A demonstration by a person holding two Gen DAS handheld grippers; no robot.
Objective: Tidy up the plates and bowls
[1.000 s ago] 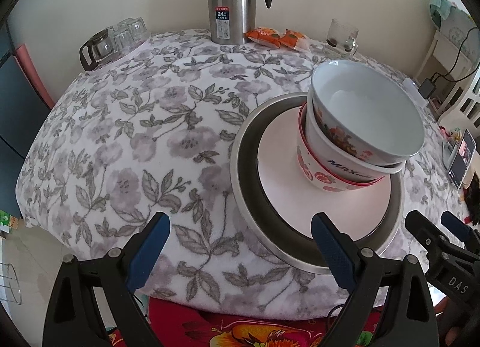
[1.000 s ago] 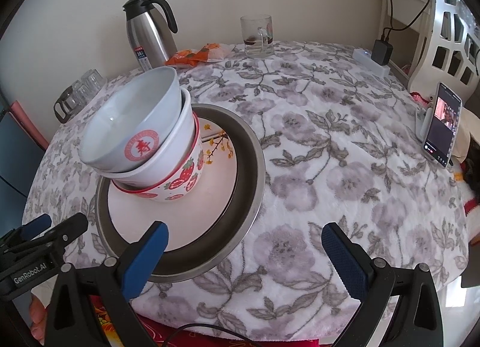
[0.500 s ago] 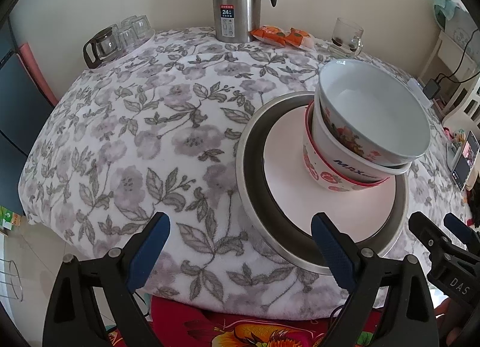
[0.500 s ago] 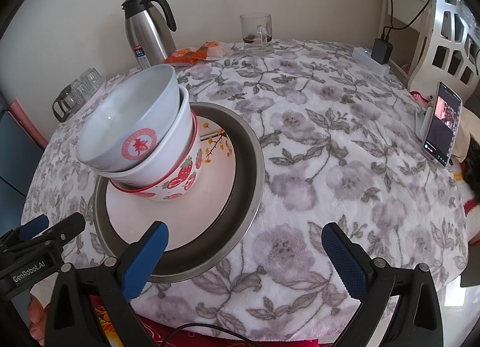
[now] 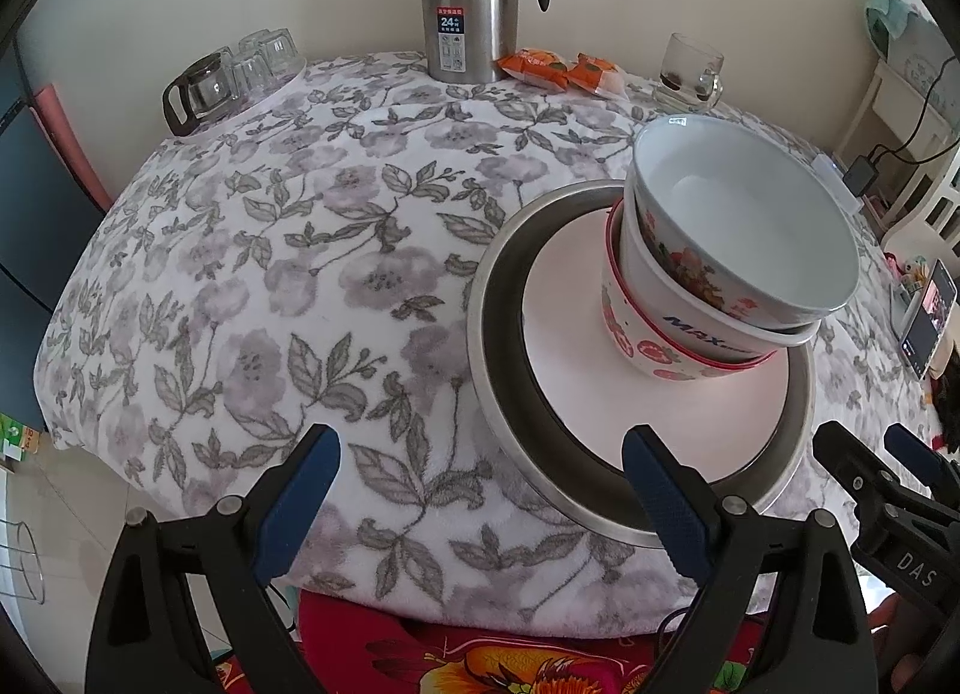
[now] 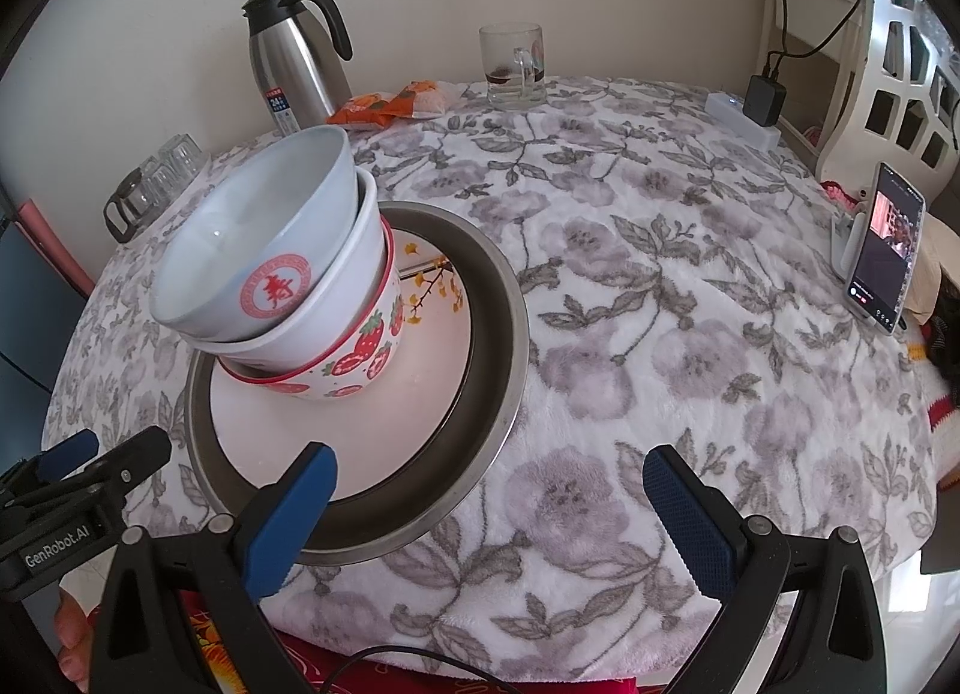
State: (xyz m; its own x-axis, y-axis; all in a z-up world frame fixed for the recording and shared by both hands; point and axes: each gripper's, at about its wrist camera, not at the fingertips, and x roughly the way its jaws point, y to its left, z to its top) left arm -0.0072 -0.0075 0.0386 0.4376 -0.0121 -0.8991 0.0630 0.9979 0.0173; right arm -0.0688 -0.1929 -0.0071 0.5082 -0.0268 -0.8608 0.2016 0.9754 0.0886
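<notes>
Although the 3 nested bowls (image 6: 282,274) already sit inside each other, they lean clearly to one side on the white plate (image 6: 384,424), which rests in a round steel basin (image 6: 504,346) near the front edge of the table. I judge that the main risk is here: the stack stands off-centre on a smooth glazed plate, so a push on its high rim could make it slide or tip over. The soft floral tablecloth (image 6: 660,304) under the basin may also let the basin rock if one side is pressed.

The top bowl carries a red round seal, the lowest one has a strawberry pattern with a red rim; all look like glossy ceramic.

The left gripper (image 5: 480,484) and the right gripper (image 6: 489,502) both hover at the table edge, jaws spread wide, holding nothing. Behind stand a steel thermos jug (image 6: 300,70) and a glass mug (image 6: 513,64).
</notes>
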